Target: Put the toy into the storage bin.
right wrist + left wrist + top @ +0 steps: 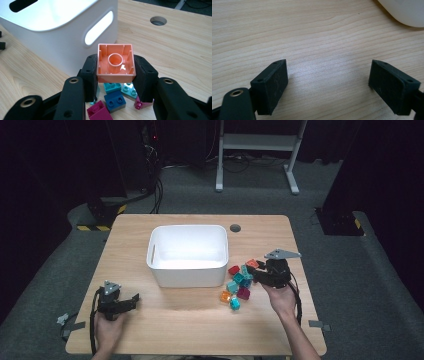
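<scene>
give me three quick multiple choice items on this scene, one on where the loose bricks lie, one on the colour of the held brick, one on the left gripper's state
1. Where does the pile of bricks lie?
A. inside the bin
B. on the table, right of the white bin
C. at the table's left edge

2. What colour is the brick in the right gripper?
A. orange
B. green
C. black

3. How is the left gripper set?
A. shut on a brick
B. shut on nothing
C. open, holding nothing

Answers:
1 B, since the high view shows the bricks on the wood beside the bin's right wall.
2 A, since the right gripper view shows an orange brick, hollow side toward the camera, between the jaws.
3 C, since the left gripper view shows its jaws wide apart with bare table between them.
</scene>
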`<state>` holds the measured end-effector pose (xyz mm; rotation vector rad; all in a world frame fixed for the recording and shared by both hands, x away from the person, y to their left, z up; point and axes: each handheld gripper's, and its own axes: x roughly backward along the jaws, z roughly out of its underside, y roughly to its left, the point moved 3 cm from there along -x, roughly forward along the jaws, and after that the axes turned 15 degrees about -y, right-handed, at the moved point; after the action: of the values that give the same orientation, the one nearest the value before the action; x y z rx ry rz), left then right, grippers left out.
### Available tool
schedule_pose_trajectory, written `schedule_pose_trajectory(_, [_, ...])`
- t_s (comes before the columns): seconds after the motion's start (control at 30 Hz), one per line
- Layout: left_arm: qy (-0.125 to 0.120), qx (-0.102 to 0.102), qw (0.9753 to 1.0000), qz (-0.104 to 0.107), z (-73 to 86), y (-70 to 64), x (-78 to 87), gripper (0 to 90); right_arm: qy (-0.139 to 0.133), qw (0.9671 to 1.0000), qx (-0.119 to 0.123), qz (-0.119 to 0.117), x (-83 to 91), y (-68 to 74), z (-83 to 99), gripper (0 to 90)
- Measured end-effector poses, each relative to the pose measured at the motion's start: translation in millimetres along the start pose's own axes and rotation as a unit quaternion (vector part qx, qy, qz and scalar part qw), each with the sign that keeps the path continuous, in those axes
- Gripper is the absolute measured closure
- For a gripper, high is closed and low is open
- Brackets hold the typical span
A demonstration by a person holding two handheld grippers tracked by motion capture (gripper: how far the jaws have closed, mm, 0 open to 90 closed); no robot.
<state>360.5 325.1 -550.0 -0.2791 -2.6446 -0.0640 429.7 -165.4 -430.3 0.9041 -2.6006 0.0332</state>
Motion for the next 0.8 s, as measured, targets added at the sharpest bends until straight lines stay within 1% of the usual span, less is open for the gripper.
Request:
schedule_pose_trajectory(0.07, [0.000,0.000,1.0000,0.000,-0.1,0.2,0.0,16.4,0.001,1.0000,0.001,-0.001,-2.2,1.4,1.1,58.9])
schedule_pose_trajectory(0.13, [0.000,0.000,1.0000,-0.001,-0.1,0.1,0.0,16.5,0.010,0.9999,-0.003,-0.002,-6.7,2.3,2.7,58.9])
schedule_pose_trajectory(0.17, [0.000,0.001,1.0000,-0.002,-0.2,-0.1,-0.2,16.5,0.007,1.0000,-0.001,-0.005,-6.9,3.9,2.0,58.9])
schedule_pose_trajectory(0.23, [0.000,0.002,1.0000,-0.003,-0.5,0.0,-0.8,16.5,0.001,1.0000,0.005,-0.006,-4.7,5.2,0.0,58.9])
schedule_pose_trajectory(0.37, [0.000,0.001,1.0000,-0.004,-0.7,0.7,-1.2,16.8,0.007,1.0000,0.002,-0.005,-0.8,1.4,-6.7,59.0])
schedule_pose_trajectory(0.43, [0.000,0.001,1.0000,-0.004,-0.6,0.7,-1.2,16.8,0.004,0.9999,0.011,-0.005,2.5,4.2,-12.8,58.9])
schedule_pose_trajectory(0.53, [0.000,0.001,1.0000,-0.005,-0.7,0.6,-1.2,16.8,-0.010,0.9997,0.021,-0.010,5.3,10.6,-21.5,58.9])
schedule_pose_trajectory(0.6, [0.000,0.002,1.0000,-0.005,-0.6,0.2,-1.1,16.8,-0.011,0.9997,0.020,-0.012,3.4,12.1,-22.4,58.9])
schedule_pose_trajectory(0.67, [0.001,0.002,1.0000,-0.005,-0.6,0.2,-1.1,16.8,-0.007,0.9997,0.019,-0.015,-1.1,12.6,-20.8,59.0])
schedule_pose_trajectory(0.73, [0.000,0.002,1.0000,-0.006,-0.6,0.4,-1.1,16.8,0.005,0.9996,0.021,-0.016,-5.6,12.8,-18.6,59.0])
schedule_pose_trajectory(0.8, [0.000,0.001,1.0000,-0.006,-0.7,0.6,-1.2,16.9,0.008,0.9996,0.022,-0.016,-5.9,13.4,-18.2,58.9])
